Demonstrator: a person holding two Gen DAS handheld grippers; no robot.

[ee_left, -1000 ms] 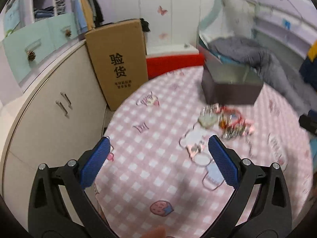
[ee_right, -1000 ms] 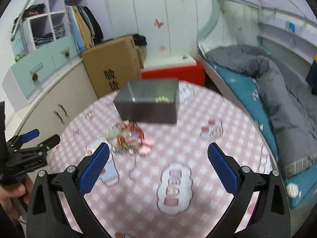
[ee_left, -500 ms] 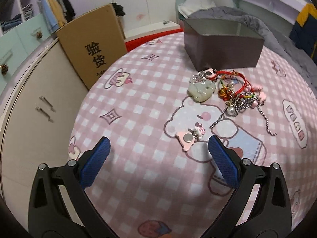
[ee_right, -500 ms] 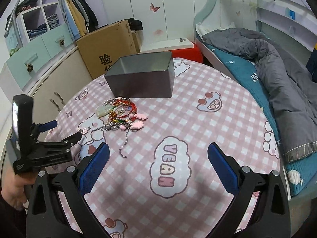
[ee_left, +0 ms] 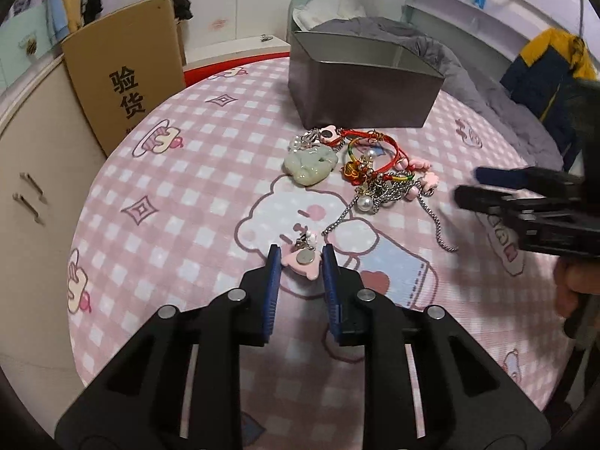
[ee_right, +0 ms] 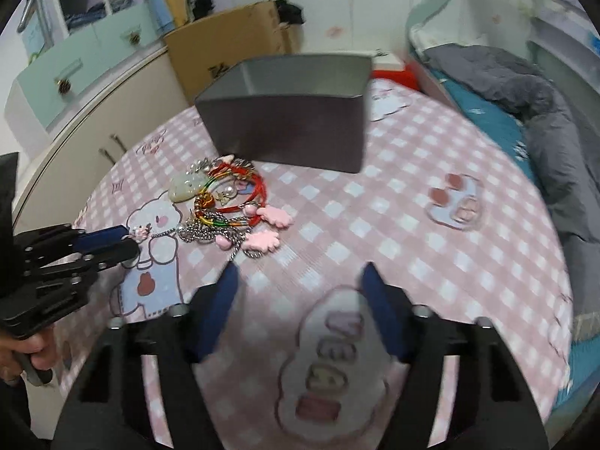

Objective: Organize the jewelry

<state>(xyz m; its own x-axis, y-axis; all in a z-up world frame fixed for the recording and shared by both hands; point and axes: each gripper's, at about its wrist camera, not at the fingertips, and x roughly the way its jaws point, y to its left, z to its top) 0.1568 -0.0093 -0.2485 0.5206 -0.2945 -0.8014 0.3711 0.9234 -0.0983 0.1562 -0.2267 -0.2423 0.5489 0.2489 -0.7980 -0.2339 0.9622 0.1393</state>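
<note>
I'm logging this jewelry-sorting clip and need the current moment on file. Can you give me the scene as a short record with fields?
surface: round table with pink checked cloth
container: grey box, open top, at the far side
jewelry pile: jade pendant, red cord bracelets, metal chain, in front of the box
left tool: closed around pink charm, apart from the pile
right tool: open, holding nothing, near the pile's edge

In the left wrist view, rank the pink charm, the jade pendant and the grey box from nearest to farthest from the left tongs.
1. Pink charm, right between the left tongs.
2. Jade pendant, ahead, mid-table beside the bracelet pile.
3. Grey box, farthest, at the table's far side.
</note>
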